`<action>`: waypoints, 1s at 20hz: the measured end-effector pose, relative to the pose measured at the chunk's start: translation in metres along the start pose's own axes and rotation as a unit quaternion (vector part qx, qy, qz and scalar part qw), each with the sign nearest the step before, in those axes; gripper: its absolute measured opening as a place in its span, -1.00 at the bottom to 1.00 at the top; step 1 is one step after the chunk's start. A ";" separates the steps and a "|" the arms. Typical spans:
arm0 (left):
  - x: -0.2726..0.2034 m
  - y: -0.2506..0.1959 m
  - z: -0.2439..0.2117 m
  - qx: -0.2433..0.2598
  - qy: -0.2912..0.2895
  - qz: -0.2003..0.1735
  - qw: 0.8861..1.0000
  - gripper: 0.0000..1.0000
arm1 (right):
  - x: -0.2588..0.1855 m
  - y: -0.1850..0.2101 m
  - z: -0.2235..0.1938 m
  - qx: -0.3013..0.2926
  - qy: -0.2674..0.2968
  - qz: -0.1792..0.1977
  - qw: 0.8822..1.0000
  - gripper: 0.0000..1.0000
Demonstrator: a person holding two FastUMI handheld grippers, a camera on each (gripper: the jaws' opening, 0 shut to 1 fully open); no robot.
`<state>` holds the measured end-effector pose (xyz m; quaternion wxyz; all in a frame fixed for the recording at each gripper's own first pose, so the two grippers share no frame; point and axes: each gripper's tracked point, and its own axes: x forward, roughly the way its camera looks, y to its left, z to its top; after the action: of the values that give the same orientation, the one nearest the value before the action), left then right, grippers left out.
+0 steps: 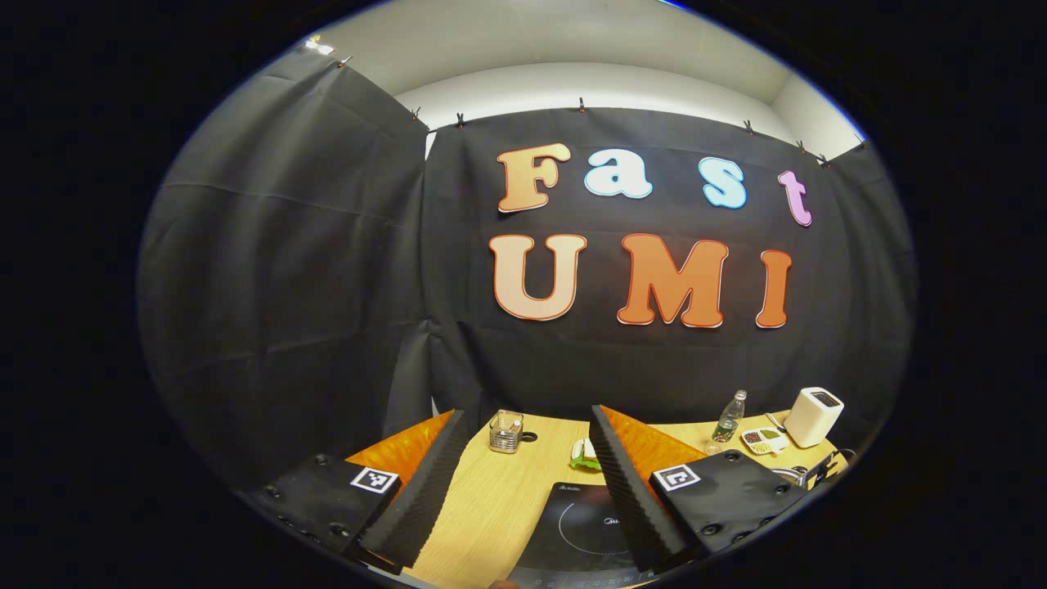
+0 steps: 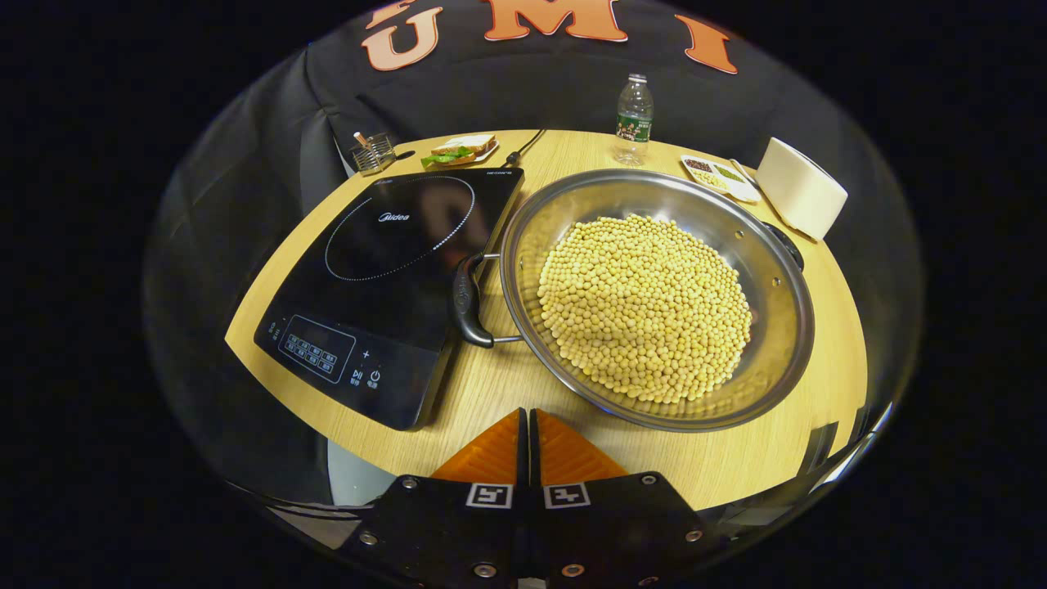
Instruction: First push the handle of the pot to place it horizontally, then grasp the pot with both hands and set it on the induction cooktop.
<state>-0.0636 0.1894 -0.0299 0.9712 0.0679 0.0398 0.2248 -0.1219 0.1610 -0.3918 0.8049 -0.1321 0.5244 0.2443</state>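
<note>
Beside the induction cooktop (image 2: 393,282), on its right, the pot (image 2: 654,298) of beans sits on the tabletop (image 2: 499,384), not yet transferred; right gripper (image 2: 527,438) is closed and empty, left gripper (image 1: 523,474) spread open, both clear of it.

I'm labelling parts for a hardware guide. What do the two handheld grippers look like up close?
The left gripper has two wedge-shaped fingers with ribbed inner faces, each on a black block fixed with screws and bearing a square black-and-white marker tag. The right gripper is built the same way: ridged wedge fingers, black screwed base, two square tags.
</note>
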 end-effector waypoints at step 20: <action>0.024 0.001 0.008 -0.001 -0.007 -0.005 1.000 0.95 | 0.032 0.028 0.049 0.019 -0.017 0.011 1.000 -1.00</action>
<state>-0.0421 0.2001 -0.0231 0.9727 0.0682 0.0336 0.2191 -0.0882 0.2162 -0.3993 0.8133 -0.1074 0.5167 0.2452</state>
